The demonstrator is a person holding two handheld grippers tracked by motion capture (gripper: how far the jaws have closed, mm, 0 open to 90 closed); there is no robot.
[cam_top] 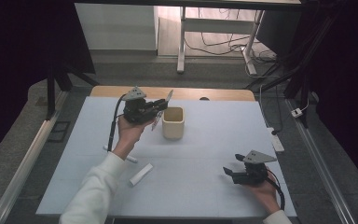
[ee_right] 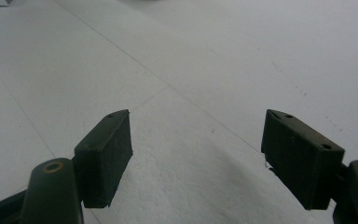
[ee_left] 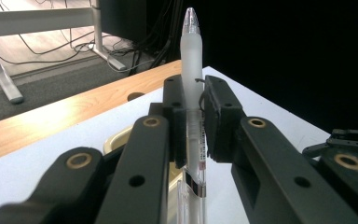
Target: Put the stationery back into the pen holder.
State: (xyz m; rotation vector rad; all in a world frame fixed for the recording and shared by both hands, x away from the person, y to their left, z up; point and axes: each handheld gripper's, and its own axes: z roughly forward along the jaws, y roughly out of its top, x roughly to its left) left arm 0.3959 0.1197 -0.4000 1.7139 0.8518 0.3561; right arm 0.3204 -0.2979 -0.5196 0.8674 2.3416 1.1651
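We see the left gripper [cam_top: 161,108] clamping a pen [cam_top: 163,109] just left of the beige cup [cam_top: 173,122]; right gripper [cam_top: 231,171] well apart, lower right of it.

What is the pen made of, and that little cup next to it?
The pen looks like plastic: its upper part is frosted and milky, its lower barrel clear and see-through, with a shiny metal-looking band low down. The left gripper clamps it. The cup looks like smooth, matte cream plastic with thick walls and rounded corners, though it could be ceramic; the picture leaves that open.
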